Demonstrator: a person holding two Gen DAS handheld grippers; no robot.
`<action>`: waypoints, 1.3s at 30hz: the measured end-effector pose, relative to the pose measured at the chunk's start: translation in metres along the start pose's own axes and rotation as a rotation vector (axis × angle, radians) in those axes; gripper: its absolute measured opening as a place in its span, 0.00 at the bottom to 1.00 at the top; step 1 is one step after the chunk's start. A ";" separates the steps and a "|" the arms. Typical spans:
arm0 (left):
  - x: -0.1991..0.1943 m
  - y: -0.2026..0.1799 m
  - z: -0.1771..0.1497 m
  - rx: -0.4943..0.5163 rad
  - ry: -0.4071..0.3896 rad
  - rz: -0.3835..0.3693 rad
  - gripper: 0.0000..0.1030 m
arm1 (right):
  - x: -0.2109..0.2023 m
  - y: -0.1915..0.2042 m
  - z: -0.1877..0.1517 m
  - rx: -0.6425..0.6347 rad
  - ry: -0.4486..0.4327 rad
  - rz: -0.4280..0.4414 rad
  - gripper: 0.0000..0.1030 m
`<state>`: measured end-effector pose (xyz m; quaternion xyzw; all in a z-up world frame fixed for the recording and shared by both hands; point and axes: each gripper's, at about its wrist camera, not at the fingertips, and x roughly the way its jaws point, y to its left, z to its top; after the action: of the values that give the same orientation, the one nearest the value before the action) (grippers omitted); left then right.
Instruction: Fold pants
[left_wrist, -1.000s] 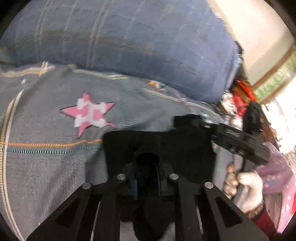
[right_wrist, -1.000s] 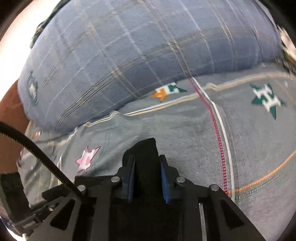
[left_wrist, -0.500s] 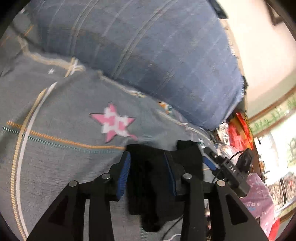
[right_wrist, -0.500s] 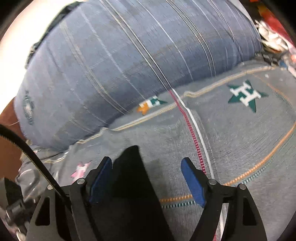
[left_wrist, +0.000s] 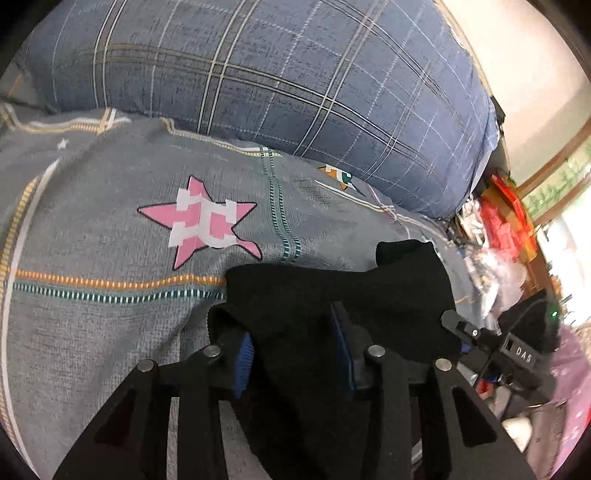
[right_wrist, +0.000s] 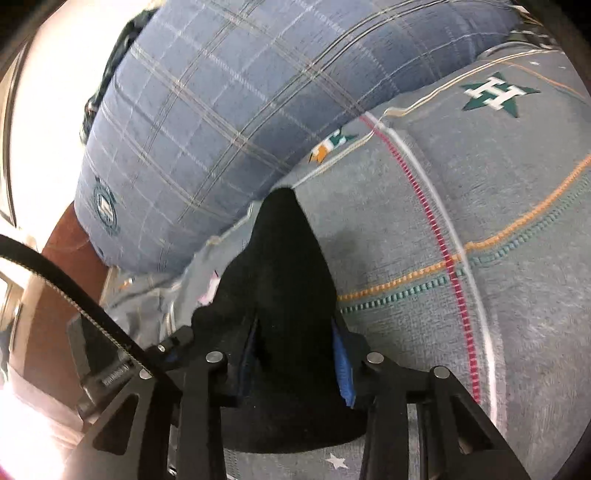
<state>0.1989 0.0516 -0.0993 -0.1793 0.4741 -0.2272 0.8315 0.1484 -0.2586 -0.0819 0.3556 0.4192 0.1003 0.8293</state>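
The black pants (right_wrist: 288, 280) tapered away from the closing right gripper (right_wrist: 295, 365) across the bed (right_wrist: 461, 332), fabric between its fingers, likewise the left gripper (left_wrist: 295, 350).

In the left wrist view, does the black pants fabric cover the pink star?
No. The pants lie to the lower right of the pink star, which shows whole on the bedspread.

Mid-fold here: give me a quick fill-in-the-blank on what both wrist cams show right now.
1. The pants are ____ in colour.
2. In the left wrist view, the star printed on the grey bedsheet left of the pants is ____.
3. Behind the sheet lies a blue ____ pillow.
4. In the right wrist view, the star with a white H is ____.

Missing words: black; pink; plaid; green
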 end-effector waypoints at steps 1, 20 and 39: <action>0.001 -0.002 0.000 0.014 -0.001 0.012 0.36 | 0.000 -0.001 -0.001 -0.003 -0.008 -0.038 0.39; -0.003 0.004 -0.015 -0.082 0.011 -0.084 0.40 | 0.065 0.048 0.033 -0.104 0.090 0.067 0.66; -0.111 -0.020 -0.047 0.002 -0.175 0.112 0.48 | -0.060 0.046 -0.029 -0.079 -0.200 -0.056 0.76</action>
<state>0.1044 0.0921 -0.0331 -0.1706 0.4086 -0.1643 0.8814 0.0941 -0.2386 -0.0248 0.3191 0.3398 0.0573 0.8829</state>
